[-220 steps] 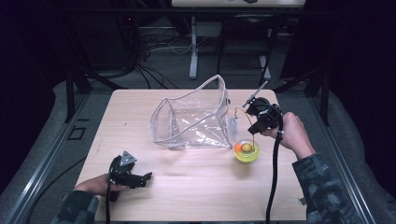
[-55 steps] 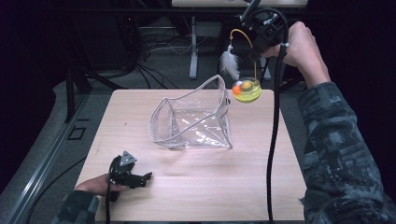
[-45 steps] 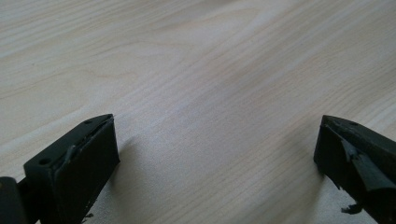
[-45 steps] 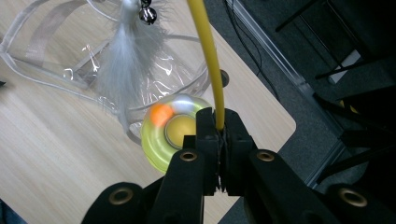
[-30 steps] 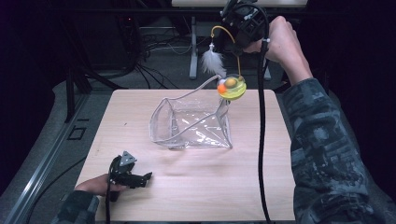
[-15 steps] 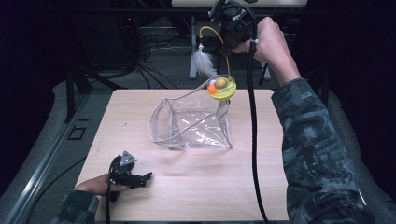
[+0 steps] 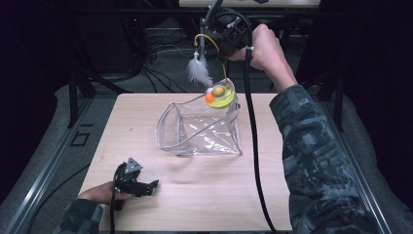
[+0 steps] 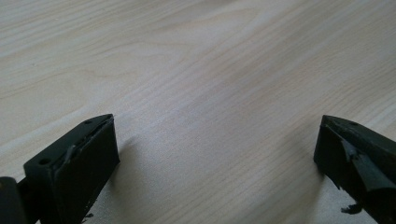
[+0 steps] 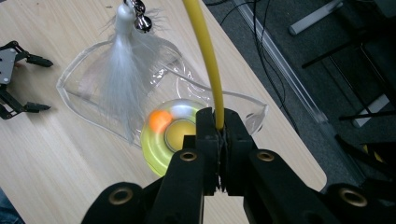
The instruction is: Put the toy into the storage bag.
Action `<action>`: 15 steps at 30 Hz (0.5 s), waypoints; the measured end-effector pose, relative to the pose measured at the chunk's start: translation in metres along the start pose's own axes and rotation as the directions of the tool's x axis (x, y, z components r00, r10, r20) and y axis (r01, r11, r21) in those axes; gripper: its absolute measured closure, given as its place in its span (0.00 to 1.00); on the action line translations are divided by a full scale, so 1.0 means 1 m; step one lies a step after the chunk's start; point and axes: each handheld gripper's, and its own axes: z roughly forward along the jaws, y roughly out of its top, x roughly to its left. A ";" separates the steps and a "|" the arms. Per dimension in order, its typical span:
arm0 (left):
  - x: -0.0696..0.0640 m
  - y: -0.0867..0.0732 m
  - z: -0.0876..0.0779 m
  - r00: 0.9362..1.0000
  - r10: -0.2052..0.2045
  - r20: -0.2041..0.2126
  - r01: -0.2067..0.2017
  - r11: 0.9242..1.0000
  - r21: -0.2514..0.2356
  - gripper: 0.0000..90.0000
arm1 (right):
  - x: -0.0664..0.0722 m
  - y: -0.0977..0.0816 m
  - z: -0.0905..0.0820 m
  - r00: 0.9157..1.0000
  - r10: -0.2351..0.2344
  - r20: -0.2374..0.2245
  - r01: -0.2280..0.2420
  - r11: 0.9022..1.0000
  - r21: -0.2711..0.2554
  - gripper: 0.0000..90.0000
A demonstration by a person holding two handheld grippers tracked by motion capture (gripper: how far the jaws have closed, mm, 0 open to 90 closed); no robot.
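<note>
From the high view, your right hand-held gripper [image 7: 221, 36] is raised over the far edge of the tabletop [image 7: 195, 200], clenched on the yellow wire [image 7: 210, 40] of a cat toy. Its white feather [image 7: 198, 72] hangs off the wire's free end, and its yellow disc base [image 7: 220, 96] with an orange ball [image 7: 210, 98] dangles straight below the hand-held gripper, right over the far rim of the clear plastic pouch [image 7: 199, 131]. The pouch gapes open and looks empty; the drop you need is down and slightly toward you. Your left hand-held gripper [image 7: 134, 184] rests near the front edge, well apart from the pouch.

In the left gripper view, its jaws stand wide over bare wood [image 8: 196, 84], released.

In the right gripper view, the jaws pinch the wire [image 9: 205, 65], which runs upright; the disc [image 9: 170, 135] sits over the pouch [image 9: 93, 84] mouth.
</note>
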 end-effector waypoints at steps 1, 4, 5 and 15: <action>0.000 0.000 0.000 1.000 0.000 0.000 0.000 1.000 0.000 0.00 | 0.001 0.001 0.002 1.000 -0.002 -0.003 0.002 1.000 0.003 0.98; 0.000 0.000 0.000 1.000 -0.001 0.000 0.001 1.000 0.000 0.00 | 0.004 0.002 0.007 1.000 -0.006 -0.010 0.006 1.000 0.007 0.98; 0.000 0.000 0.000 1.000 -0.001 0.000 0.001 1.000 0.000 0.00 | 0.005 0.002 0.009 1.000 -0.009 -0.012 0.009 1.000 0.005 0.98; 0.000 0.000 0.000 1.000 0.000 0.000 0.000 1.000 0.000 0.00 | 0.012 0.002 0.030 0.999 -0.009 -0.048 0.009 1.000 0.012 0.98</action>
